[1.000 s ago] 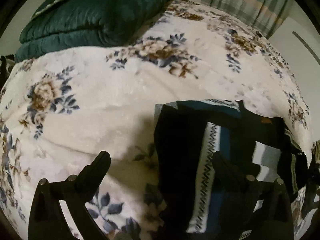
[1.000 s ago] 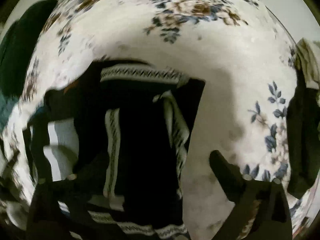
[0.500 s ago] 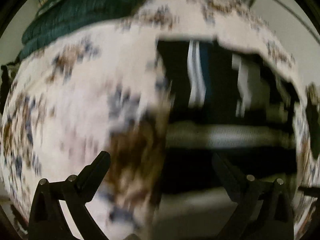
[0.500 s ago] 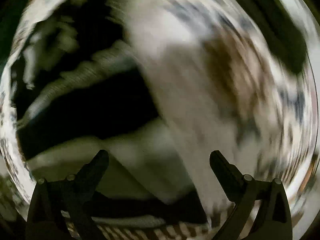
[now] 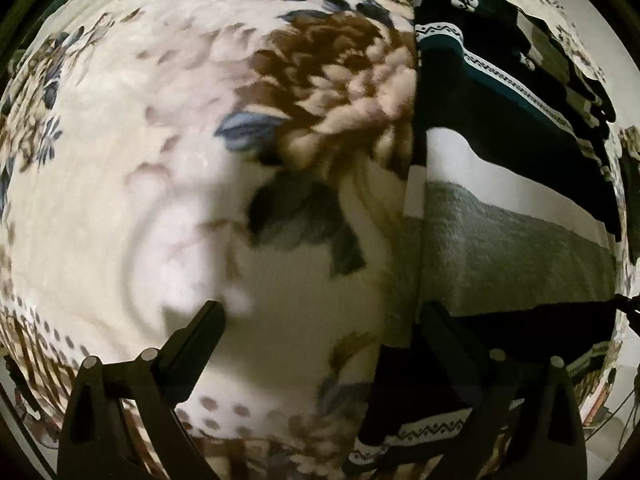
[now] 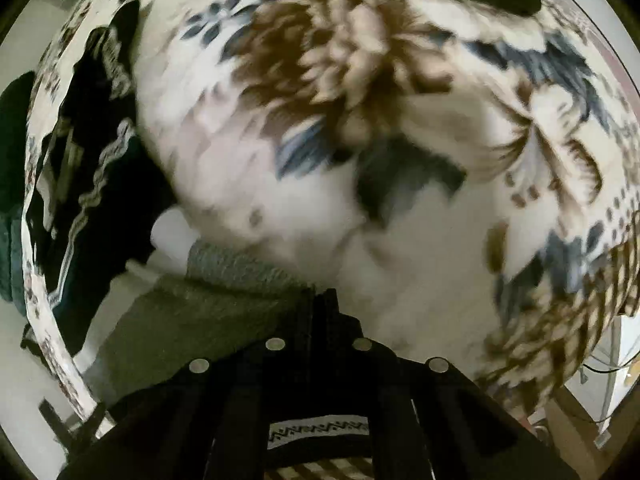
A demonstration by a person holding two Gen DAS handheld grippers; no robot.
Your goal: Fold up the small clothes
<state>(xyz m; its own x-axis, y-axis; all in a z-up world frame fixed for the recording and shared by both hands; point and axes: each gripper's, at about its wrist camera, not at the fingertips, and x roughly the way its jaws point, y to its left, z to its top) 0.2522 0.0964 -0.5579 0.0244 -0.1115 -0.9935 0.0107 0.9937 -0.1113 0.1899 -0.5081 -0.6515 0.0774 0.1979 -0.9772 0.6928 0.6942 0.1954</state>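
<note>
Two tools over floral bed: left tool open beside sweater; right tool closed on sweater's edge.

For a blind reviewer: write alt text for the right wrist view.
The right gripper is shut on the grey band of a dark striped knit garment, near the edge of a cream floral fleece blanket. The rest of the garment trails off left.

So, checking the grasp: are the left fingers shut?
No: the left gripper has its fingers spread wide, one over the floral blanket, one over the striped garment.
</note>
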